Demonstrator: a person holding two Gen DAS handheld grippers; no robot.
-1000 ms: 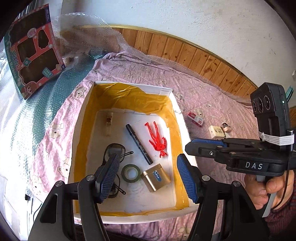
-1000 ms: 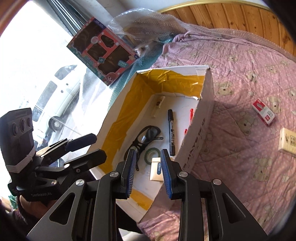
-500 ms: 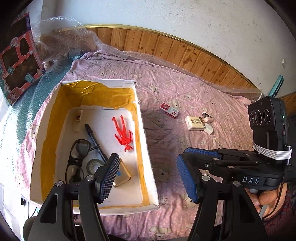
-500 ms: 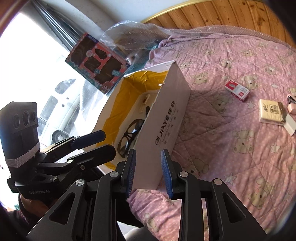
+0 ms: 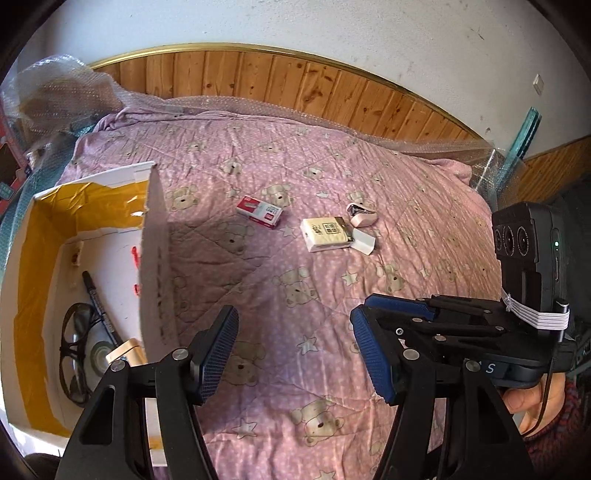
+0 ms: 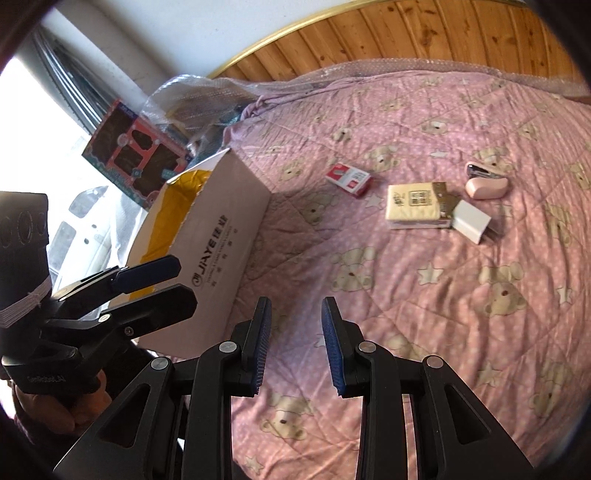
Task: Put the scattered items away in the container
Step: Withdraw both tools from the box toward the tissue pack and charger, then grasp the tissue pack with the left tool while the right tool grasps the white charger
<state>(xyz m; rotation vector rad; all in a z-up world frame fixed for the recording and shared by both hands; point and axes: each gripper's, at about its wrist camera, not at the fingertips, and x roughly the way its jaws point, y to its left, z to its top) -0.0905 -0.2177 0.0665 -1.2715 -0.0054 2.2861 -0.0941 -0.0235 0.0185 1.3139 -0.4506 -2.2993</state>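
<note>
A white cardboard box (image 5: 155,258) lined with yellow tape stands at the left on the purple quilt. In it lie glasses (image 5: 74,354), a black marker (image 5: 98,302), a tape roll (image 5: 98,350), a gold tin (image 5: 123,352) and a red figure (image 5: 136,254). Out on the quilt lie a red-white small box (image 5: 259,212), a cream tissue pack (image 5: 325,230), a white block (image 5: 364,242) and a pink stapler (image 5: 362,216). My left gripper (image 5: 293,325) is open and empty above bare quilt. My right gripper (image 6: 295,314) is open and empty, right of the box (image 6: 221,251).
The bear-print quilt (image 6: 443,314) covers the bed up to a wooden wall panel (image 6: 406,33). A toy package (image 6: 136,162) and bubble wrap (image 6: 199,99) sit behind the box by a bright window. A hand (image 5: 532,402) holds the right gripper.
Both grippers have swung right, from above the box's inside to over the quilt. The box now sits at the left edge of both views. Both stayed open.
</note>
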